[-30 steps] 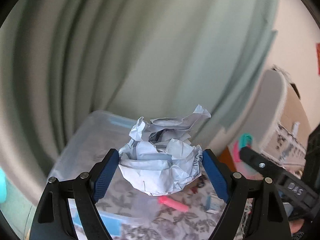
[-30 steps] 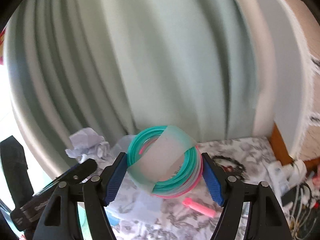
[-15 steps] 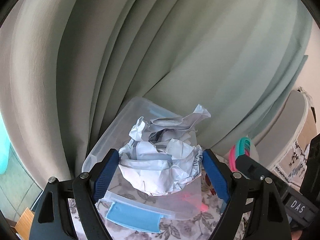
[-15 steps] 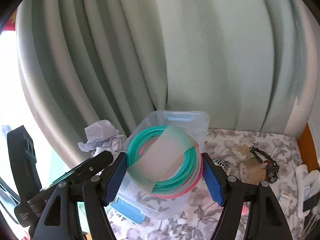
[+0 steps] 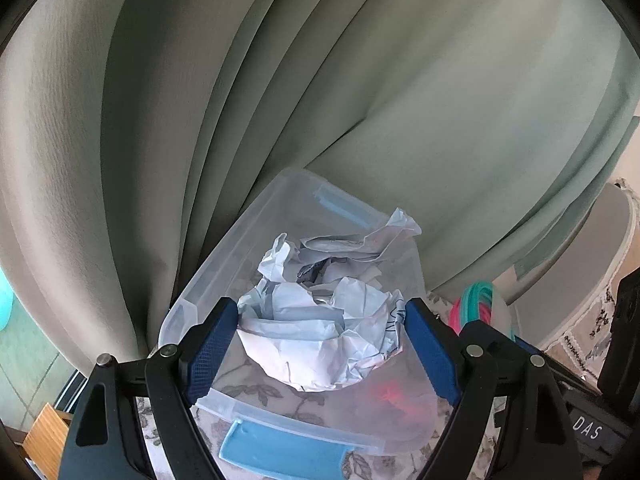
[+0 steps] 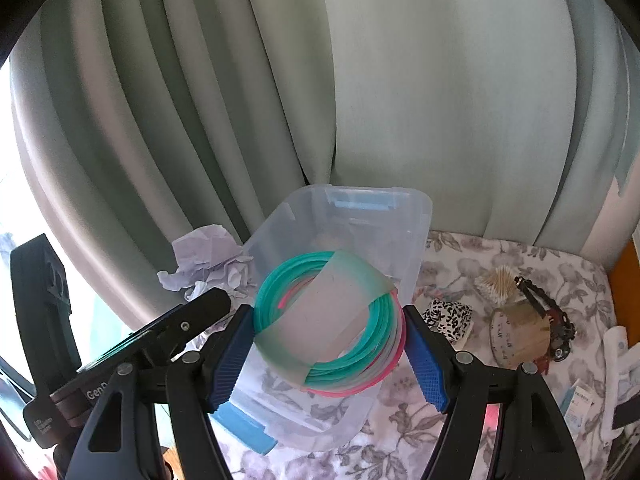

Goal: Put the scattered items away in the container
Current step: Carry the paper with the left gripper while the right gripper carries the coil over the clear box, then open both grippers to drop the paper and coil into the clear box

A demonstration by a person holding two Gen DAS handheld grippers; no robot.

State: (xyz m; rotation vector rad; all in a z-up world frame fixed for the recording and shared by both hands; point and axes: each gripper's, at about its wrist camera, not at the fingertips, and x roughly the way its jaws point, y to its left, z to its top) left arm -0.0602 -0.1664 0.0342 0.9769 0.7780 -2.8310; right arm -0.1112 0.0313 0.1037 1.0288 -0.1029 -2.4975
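My left gripper is clamped on the paper ball and my right gripper is clamped on the ring bundle, both hovering over the open clear bin that sits on the floral worktop by the curtain. To do this drop cleanly, I'd lower each load inside the rim before easing the jaws apart, and let one go at a time so the grippers don't knock together. The paper is light and may cling or bounce, so I'd release it low and near the middle.
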